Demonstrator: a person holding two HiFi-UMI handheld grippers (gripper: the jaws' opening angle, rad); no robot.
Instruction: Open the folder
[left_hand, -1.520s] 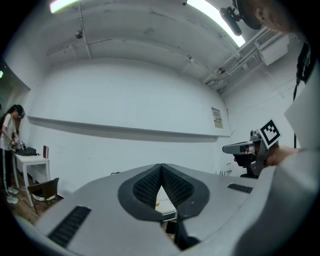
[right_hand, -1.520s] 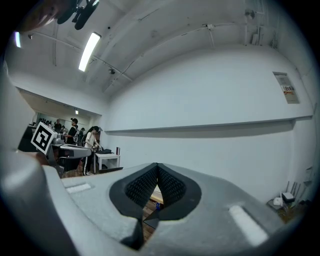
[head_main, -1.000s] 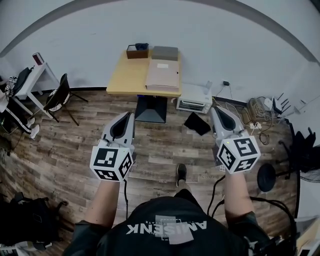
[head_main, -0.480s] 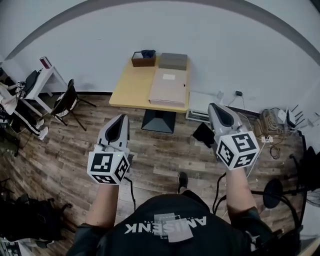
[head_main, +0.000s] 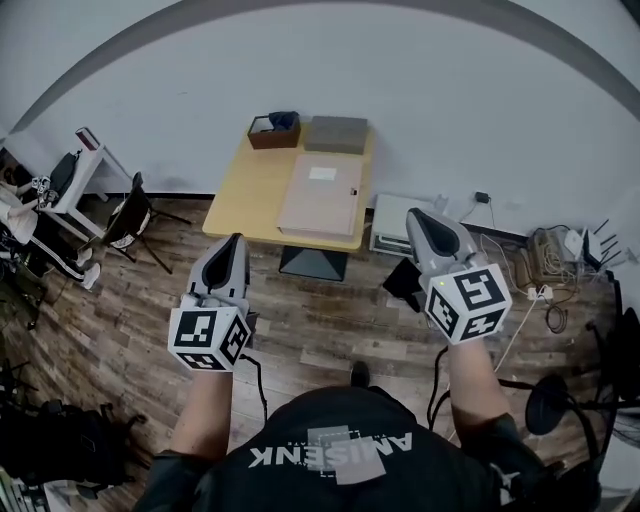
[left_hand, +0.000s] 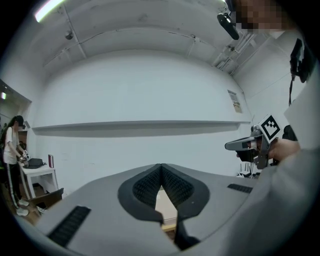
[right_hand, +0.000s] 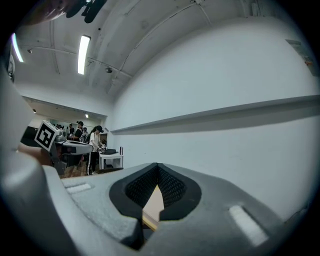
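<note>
Lying closed at the table (head_main: 243, 190)'s right edge, the folder (head_main: 320, 197) is well apart from the left gripper (head_main: 236, 241) and right gripper (head_main: 413, 216), both empty with fingers (left_hand: 145, 188) together.

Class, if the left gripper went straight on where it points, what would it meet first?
Probably the table, near its front edge; the shut left gripper aims at it, though depth is unclear.

You hold your left gripper (head_main: 236, 242) and right gripper (head_main: 414, 216) out ahead, side by side and level, each with jaws pressed together, empty.
</note>
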